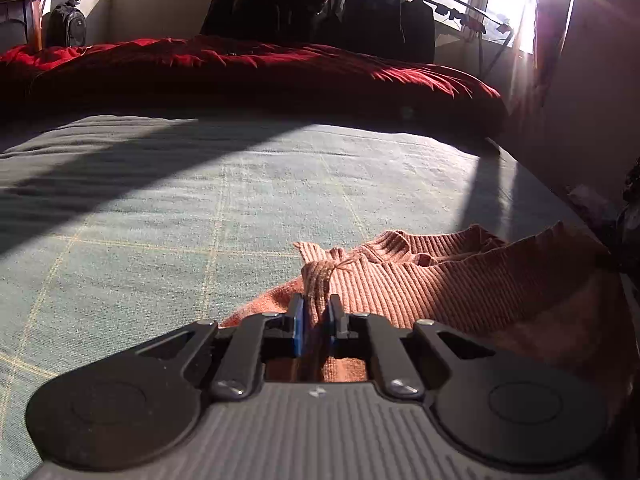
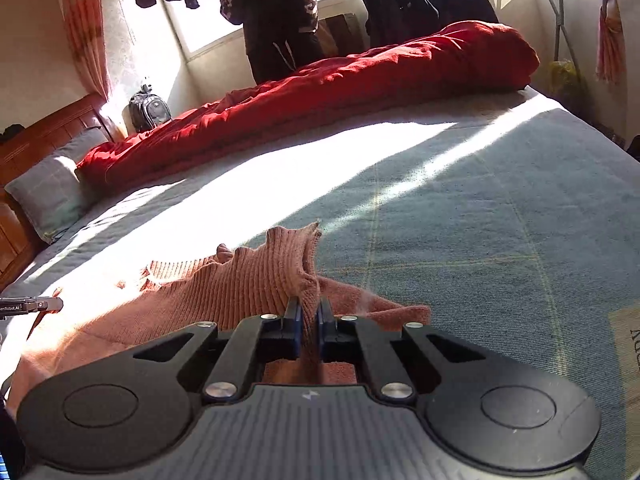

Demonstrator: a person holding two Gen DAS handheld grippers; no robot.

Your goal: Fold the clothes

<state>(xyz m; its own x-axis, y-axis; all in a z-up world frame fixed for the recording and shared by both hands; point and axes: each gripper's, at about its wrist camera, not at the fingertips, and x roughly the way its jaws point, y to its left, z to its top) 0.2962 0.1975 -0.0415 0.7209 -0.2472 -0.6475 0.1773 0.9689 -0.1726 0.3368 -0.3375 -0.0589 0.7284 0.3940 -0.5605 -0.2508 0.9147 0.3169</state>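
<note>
An orange ribbed knit sweater lies rumpled on the grey-green bedspread. My left gripper is shut on a bunched edge of it, with the fabric pinched between the blue pads. In the right wrist view the same sweater spreads toward the left, and my right gripper is shut on a raised fold of its other edge. The tip of the left gripper shows at the far left edge of that view. The part of the sweater under both grippers is hidden.
A red duvet lies rolled along the far side of the bed. A grey pillow rests by the wooden headboard. A person stands beyond the bed by the window, near hanging dark clothes and a backpack.
</note>
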